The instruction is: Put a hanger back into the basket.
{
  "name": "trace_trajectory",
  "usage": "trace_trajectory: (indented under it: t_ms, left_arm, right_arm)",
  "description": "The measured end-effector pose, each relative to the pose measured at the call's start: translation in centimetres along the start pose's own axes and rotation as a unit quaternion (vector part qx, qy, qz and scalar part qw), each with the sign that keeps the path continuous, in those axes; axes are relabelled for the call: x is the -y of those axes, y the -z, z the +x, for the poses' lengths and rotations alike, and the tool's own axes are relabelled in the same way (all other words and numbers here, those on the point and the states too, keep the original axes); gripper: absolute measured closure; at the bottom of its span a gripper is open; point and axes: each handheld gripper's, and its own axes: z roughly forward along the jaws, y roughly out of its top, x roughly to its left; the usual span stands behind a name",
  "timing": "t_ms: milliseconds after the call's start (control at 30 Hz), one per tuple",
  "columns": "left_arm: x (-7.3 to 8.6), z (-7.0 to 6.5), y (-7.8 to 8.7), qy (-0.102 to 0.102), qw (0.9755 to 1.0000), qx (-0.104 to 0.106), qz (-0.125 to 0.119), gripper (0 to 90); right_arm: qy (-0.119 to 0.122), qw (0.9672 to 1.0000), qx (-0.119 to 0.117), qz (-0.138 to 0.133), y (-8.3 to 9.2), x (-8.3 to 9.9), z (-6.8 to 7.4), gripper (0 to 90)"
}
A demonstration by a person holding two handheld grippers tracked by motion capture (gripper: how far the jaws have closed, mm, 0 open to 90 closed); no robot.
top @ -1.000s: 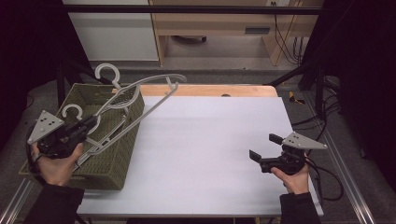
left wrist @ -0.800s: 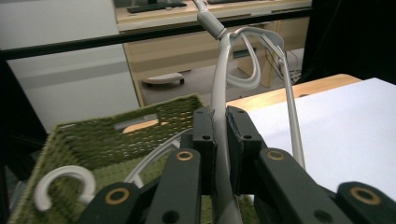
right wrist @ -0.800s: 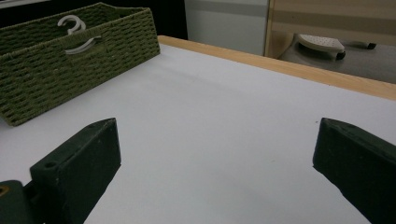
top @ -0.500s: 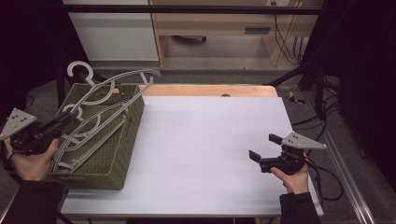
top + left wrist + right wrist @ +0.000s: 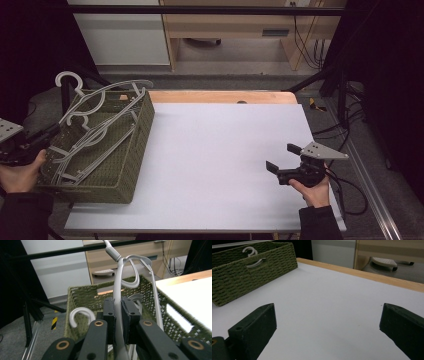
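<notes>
The left gripper (image 5: 118,317), at the table's left edge, clamps a grey hanger (image 5: 100,107) lying lengthwise over the green basket (image 5: 131,150), hook (image 5: 67,80) pointing away. The right gripper (image 5: 284,161) hovers wide open above the white table (image 5: 220,150).

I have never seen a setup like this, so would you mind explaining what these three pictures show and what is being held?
No robot here: a person sits at a white table holding a hand-operated two-jaw gripper in each hand. The high view looks down from above the person; the forearms enter from the bottom. The other two pictures come from cameras riding on the grippers, looking along their black jaws.

The left gripper is shut on a pale grey hanger, pinching its bar above a green woven basket that stands at the table's left side and holds more hangers. The right gripper rests low over the bare table, jaws wide apart, holding nothing. Behind the table are a white cabinet and wooden furniture.
</notes>
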Motion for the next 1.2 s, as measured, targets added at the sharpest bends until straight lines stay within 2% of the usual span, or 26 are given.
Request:
trace_trajectory:
  t_ms: [133,267,333,600,767,867,900,1200]
  left_arm:
    - [0.7,0.9,0.0,-0.005,0.9999,-0.002,0.012,82.6]
    - [1.3,1.7,0.1,0.004,0.9999,0.006,0.01,82.6]
    - [1.5,1.9,0.3,0.009,0.9999,0.008,0.009,82.6]
    - [2.1,2.6,1.3,0.001,0.9999,0.01,0.011,82.6]
    - [2.8,2.9,1.2,0.007,0.9998,0.011,0.018,82.6]
    - [3.0,2.9,1.0,0.002,0.9995,0.011,0.028,82.6]
    - [3.2,2.7,0.6,-0.006,0.9992,0.01,0.04,82.6]
    - [3.6,1.6,-1.0,-0.013,0.998,0.005,0.061,82.6]
  right_arm:
    - [0.0,1.0,0.002,0.0,-0.1,0.0,0.0,1.1]
    - [0.0,1.0,0.001,0.002,-0.2,0.1,0.0,1.1]
    - [-0.001,1.0,0.001,0.002,-0.2,0.1,0.0,1.1]
    - [-0.001,1.0,0.001,0.003,-0.2,0.1,0.0,1.1]
    - [0.001,1.0,0.002,0.005,-0.3,0.1,0.0,1.1]
    - [-0.001,1.0,0.002,0.005,-0.4,0.1,0.1,1.1]
    - [0.001,1.0,0.001,0.007,-0.4,0.1,0.1,1.1]
    - [0.0,1.0,0.001,0.005,-0.4,0.1,0.0,1.1]
